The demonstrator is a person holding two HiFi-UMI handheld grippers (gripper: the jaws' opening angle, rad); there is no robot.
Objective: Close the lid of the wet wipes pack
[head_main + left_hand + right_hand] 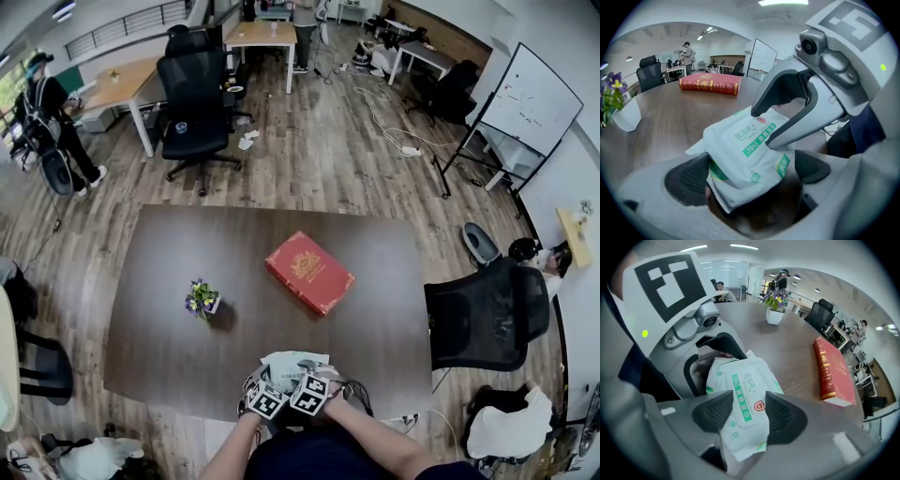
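The white and green wet wipes pack (750,150) lies near the table's front edge (286,361), its flat lid (747,397) down against the pack. My left gripper (750,173) holds the pack's near end between its pads, the left pad (689,180) against its side. My right gripper (749,413) points steeply down over the lid with its jaws a little apart. Its two fingertips (771,140) rest on the pack's top and do not pinch it. In the head view both marker cubes sit side by side just behind the pack.
A red book (309,272) lies in the middle of the dark wooden table (187,244). A small white pot of purple flowers (202,300) stands to the left. A black office chair (487,319) stands at the table's right side.
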